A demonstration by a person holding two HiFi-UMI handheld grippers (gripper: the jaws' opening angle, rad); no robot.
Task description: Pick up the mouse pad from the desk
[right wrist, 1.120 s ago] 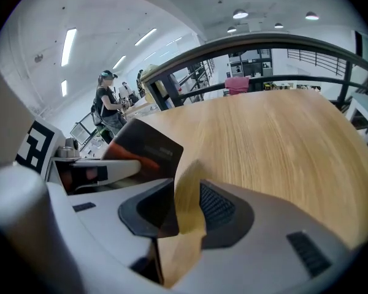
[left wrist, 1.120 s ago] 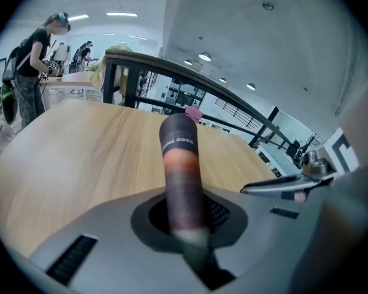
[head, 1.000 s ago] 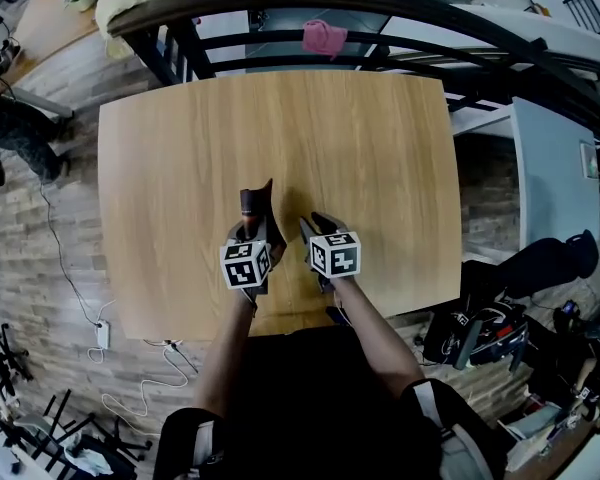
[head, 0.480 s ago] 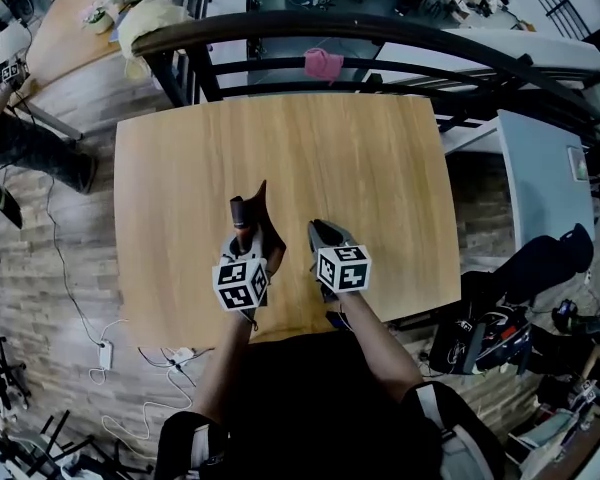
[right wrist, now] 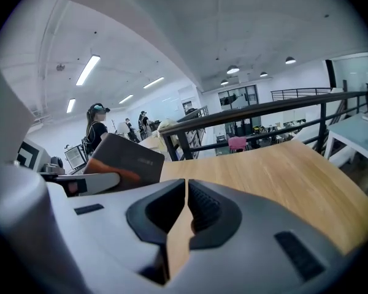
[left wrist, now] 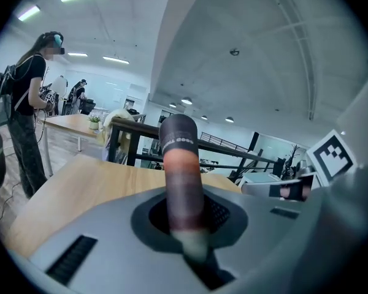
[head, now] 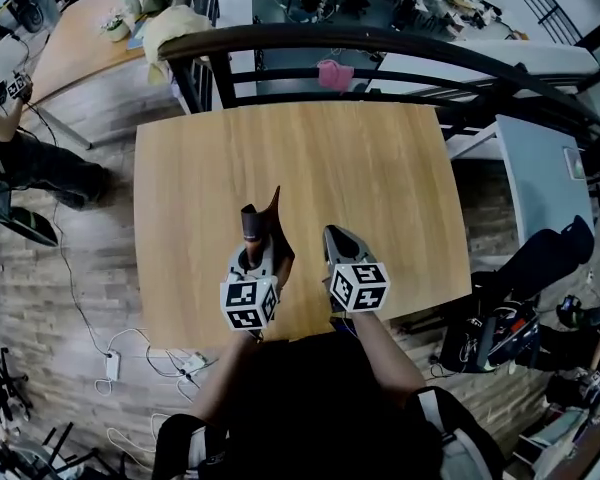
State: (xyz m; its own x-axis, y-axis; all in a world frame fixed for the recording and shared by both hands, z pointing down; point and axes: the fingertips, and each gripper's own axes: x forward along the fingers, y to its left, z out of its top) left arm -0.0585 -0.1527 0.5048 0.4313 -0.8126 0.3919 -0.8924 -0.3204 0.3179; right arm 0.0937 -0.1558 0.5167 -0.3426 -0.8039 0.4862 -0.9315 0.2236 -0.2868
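Light wooden desk (head: pixel 380 168), rounded corners, standing on a plank floor (head: pixel 35 303)

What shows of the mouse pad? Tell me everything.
The mouse pad is a thin, flexible sheet, dark with an orange-brown band and small pale print near one edge. It stands on edge, slightly curled, one corner pointing up, clamped in the jaws of the left hand-held gripper. Only that gripper touches it, and it looks lifted off the wooden desk.
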